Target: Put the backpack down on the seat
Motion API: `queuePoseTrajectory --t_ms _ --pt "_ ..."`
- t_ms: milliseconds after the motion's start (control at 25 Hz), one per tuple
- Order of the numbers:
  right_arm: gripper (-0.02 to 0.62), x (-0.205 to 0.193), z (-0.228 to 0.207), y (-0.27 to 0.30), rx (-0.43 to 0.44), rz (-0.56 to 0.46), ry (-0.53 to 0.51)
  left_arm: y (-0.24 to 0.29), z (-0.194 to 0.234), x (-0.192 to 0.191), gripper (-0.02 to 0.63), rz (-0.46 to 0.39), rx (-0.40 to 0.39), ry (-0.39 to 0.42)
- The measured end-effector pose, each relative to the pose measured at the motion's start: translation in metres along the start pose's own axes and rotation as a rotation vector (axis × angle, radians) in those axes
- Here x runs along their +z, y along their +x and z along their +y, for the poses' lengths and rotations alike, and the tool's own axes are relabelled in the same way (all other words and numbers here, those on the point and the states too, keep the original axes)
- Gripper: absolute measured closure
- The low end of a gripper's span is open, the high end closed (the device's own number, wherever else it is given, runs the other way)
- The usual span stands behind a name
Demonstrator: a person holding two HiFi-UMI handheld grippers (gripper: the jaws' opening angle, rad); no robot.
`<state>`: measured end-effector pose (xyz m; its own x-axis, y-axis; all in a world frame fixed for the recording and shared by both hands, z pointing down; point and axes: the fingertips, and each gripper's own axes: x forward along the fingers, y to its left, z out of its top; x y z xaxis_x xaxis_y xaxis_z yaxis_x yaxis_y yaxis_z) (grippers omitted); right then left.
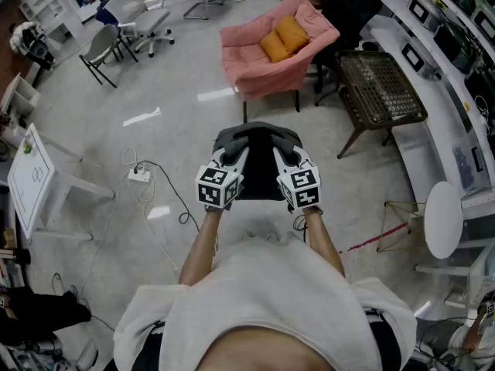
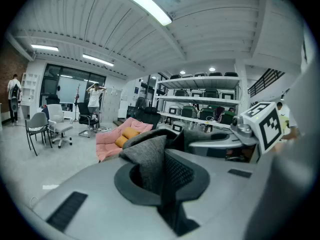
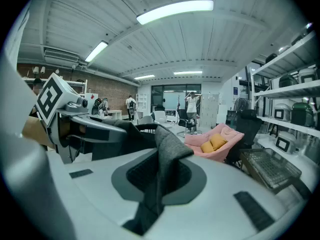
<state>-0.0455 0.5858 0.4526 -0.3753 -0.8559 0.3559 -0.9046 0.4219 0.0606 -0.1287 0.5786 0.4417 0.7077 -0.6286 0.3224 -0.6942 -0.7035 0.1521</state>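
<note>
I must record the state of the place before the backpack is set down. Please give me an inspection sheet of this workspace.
Surface: pink armchair, some way ahead.
Job's things: backpack held over the floor, not yet on the seat.
Clutter: two orange cushions on the armchair.
Grippers: left gripper and right gripper both shut on backpack fabric.
Cables: power strip with cables on the floor, left.
Surroundings: mesh-topped table, white counter, chairs.
</note>
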Motion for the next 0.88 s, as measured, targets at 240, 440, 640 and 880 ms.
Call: queuePoseTrajectory --t_ms 240,440,640,880 --pt "0.568 0.001 -0.006 -0.002 0.002 -0.004 -0.002 0.004 -0.004 0.003 0.575 -0.001 -0.001 0.001" --pt "0.568 -0.002 -0.015 -0.006 0.004 -0.002 -0.007 0.010 -0.012 0.003 0.575 0.003 0.000 0.003" --pt "0.568 -0.006 -0.020 -0.014 0.018 -0.002 -0.003 0.012 -0.023 0.002 0.575 0.007 0.008 0.006" --pt "0.568 -0.014 -0.030 -0.023 0.033 0.001 0.005 0.019 -0.038 -0.001 0.575 0.016 0.026 0.003"
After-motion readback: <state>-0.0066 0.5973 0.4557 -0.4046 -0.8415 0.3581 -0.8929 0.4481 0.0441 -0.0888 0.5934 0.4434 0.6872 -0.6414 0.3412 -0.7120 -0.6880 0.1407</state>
